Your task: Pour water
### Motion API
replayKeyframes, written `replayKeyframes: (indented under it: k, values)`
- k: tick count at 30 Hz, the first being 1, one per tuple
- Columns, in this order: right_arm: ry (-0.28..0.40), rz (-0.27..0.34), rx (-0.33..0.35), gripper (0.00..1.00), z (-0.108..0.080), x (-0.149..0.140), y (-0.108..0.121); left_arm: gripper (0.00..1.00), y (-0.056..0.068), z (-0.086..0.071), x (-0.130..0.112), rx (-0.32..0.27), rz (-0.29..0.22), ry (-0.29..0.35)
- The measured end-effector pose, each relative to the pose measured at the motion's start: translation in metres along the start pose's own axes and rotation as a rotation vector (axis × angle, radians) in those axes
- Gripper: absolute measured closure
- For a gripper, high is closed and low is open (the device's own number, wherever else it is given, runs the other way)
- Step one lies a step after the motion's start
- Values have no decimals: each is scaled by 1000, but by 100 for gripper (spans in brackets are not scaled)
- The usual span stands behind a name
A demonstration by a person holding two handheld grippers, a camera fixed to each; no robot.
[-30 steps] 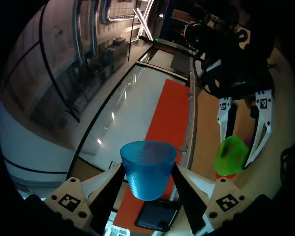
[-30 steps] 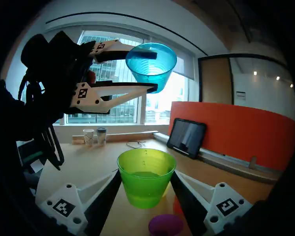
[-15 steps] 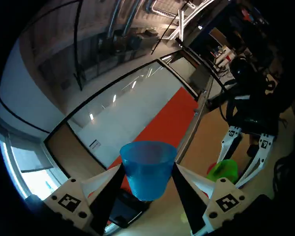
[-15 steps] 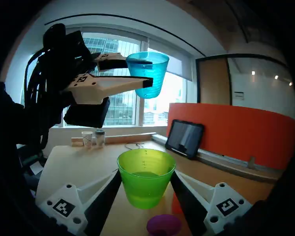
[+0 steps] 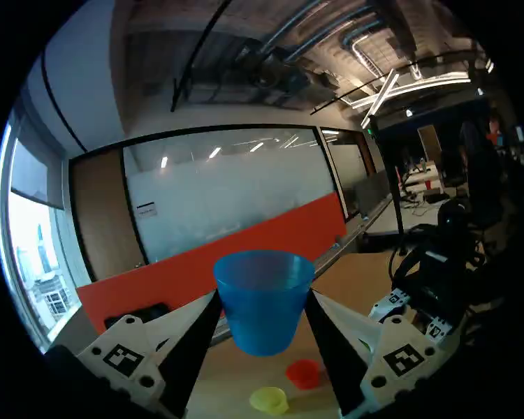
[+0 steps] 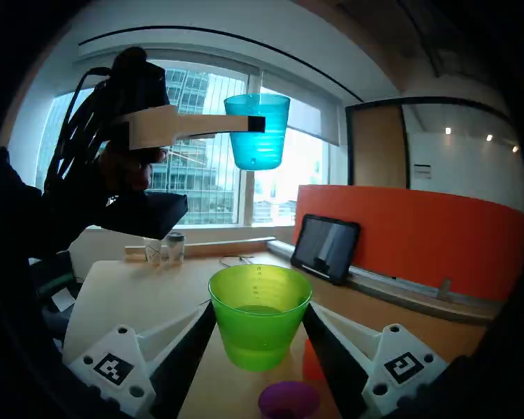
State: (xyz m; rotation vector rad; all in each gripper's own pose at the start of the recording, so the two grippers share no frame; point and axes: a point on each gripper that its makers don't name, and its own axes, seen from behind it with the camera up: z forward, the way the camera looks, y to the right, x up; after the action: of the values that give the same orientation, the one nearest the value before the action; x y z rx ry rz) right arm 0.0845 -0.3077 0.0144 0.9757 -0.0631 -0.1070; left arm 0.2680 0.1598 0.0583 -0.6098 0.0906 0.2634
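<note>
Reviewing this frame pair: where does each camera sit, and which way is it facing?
Left gripper view: rides on the left gripper, looking across the desk at the orange partition and glass wall; its own fingers clamp the blue cup.
Right gripper view: rides on the right gripper, facing the window; its own fingers clamp the green cup, and a hand holds the left gripper aloft.
Shared: the blue cup, the orange partition, the desk; each view shows the other gripper.

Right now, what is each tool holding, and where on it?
The left tool grips the blue cup by opposite sides, just below its rim; the right tool grips the green cup by its sides too.
</note>
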Motion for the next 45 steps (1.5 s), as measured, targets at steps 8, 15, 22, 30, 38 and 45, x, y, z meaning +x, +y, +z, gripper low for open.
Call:
replayKeyframes:
  k: [8,15,22,30,38,45]
  values:
    - [-1,2,0,12,-1,0,-1,18,-6,-2,-4,-7,-91,3]
    - [-5,3,0,12,-2,-1,-1,18,-7,-5,-15,-8,-112,-20]
    - [-13,-5,-18,12,-9,0,6,18,-9,-8,-32,-6,-135,-42]
    - [-25,-3,-59,12,-27,1,23,18,-6,-16,-58,-9,-170,-67]
    - [-39,1,-115,12,-54,1,45,17,-5,-25,-85,-2,-190,-93]
    - [-52,3,-165,12,-78,-2,63,17,-6,-36,-109,5,-202,-125]
